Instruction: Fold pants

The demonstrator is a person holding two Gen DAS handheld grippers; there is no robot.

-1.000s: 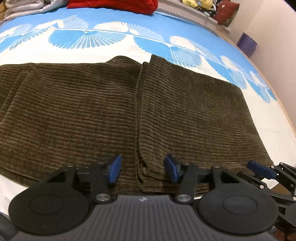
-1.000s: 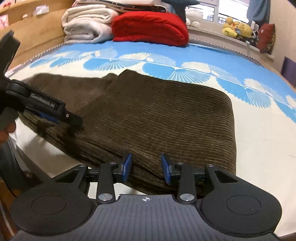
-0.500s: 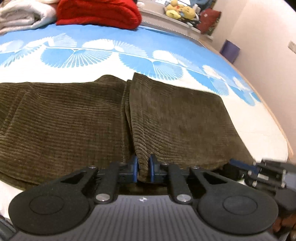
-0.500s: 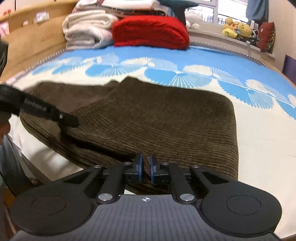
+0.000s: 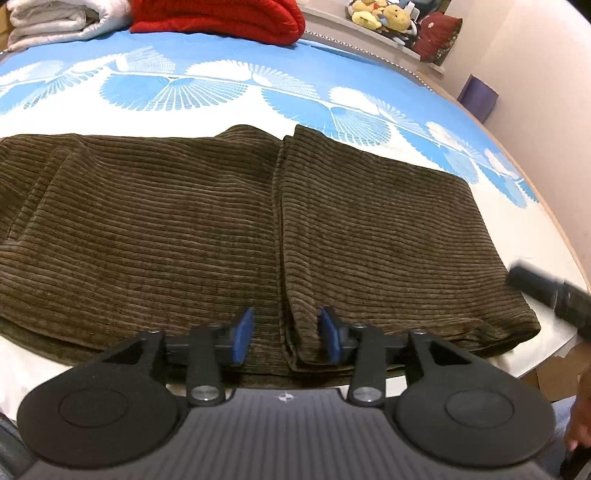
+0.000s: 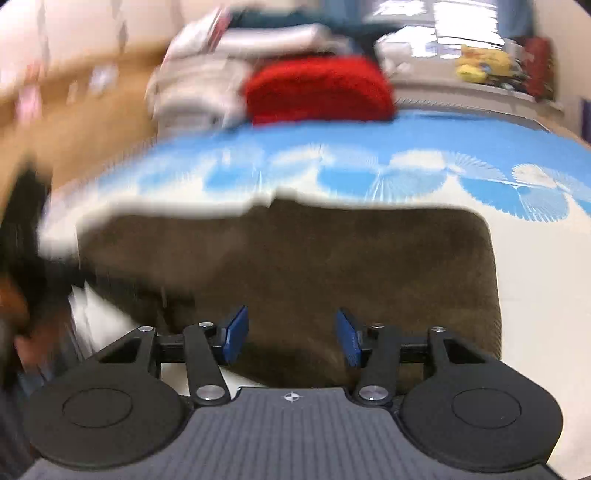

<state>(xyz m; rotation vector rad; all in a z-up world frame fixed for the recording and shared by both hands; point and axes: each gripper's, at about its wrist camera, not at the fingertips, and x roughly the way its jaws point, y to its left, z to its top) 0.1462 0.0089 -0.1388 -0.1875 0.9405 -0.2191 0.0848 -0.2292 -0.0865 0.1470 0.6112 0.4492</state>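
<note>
Dark brown corduroy pants (image 5: 184, 236) lie flat on the bed, with a folded-over part (image 5: 376, 243) on the right and its edge running down the middle. My left gripper (image 5: 284, 341) is open, its blue pads either side of that fold edge at the near hem. My right gripper (image 6: 291, 341) is open over the near edge of the pants (image 6: 314, 266); that view is motion-blurred. The right gripper also shows as a black blur at the left wrist view's right edge (image 5: 550, 291).
The bed has a blue and white fan-print sheet (image 5: 192, 85). A red blanket (image 5: 221, 14) and folded white bedding (image 5: 51, 22) lie at the far side. Plush toys (image 5: 380, 18) sit on a ledge. The bed's near edge is just under the grippers.
Both grippers were shut on the near hem half a second ago and are now open. The right gripper is moving fast; its view has gone blurred.
</note>
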